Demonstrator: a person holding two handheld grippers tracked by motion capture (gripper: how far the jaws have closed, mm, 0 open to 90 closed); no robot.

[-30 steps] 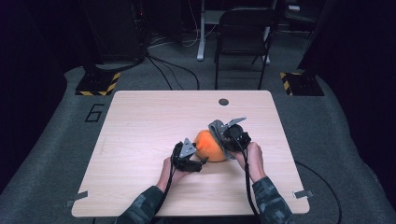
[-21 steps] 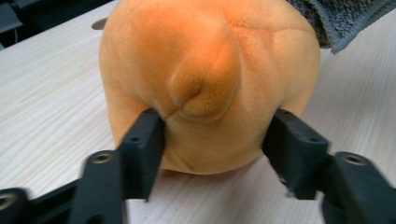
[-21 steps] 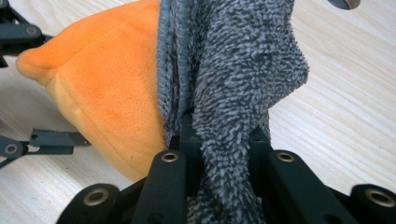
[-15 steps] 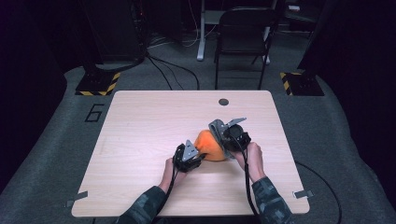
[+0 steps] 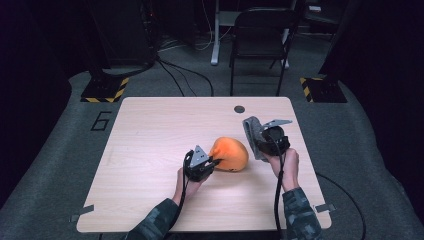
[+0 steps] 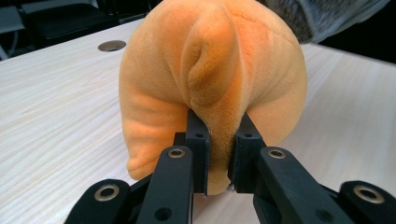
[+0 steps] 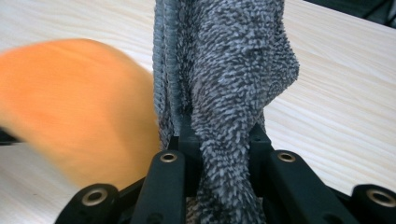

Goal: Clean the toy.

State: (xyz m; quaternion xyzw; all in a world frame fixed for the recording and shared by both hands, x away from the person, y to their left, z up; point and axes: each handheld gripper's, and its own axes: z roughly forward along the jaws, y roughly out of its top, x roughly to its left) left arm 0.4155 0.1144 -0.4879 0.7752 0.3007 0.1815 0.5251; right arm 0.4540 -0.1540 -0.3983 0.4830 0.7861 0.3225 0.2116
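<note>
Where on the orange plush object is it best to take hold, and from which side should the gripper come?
Grip the raised fold on the orange plush, low and from its near end, level with the table. The rounded body is likely too wide, but this soft ridge pinches thin; the left gripper is shut on it there.

From my remote station, left gripper view: the orange plush (image 6: 210, 88) is cut off at 12 o'clock by the frame edge, and its underside sits hidden behind the left gripper (image 6: 219, 154). The grey cloth (image 6: 322, 16) at 1 o'clock is cropped to a corner. Right gripper view: the orange plush (image 7: 79, 107) is motion-blurred at 9 o'clock, outline unreadable; the grey cloth (image 7: 233, 79) runs off the top, its lower end buried between the right gripper (image 7: 219, 149) jaws. High view: I cannot read the cloth's weave.
</note>
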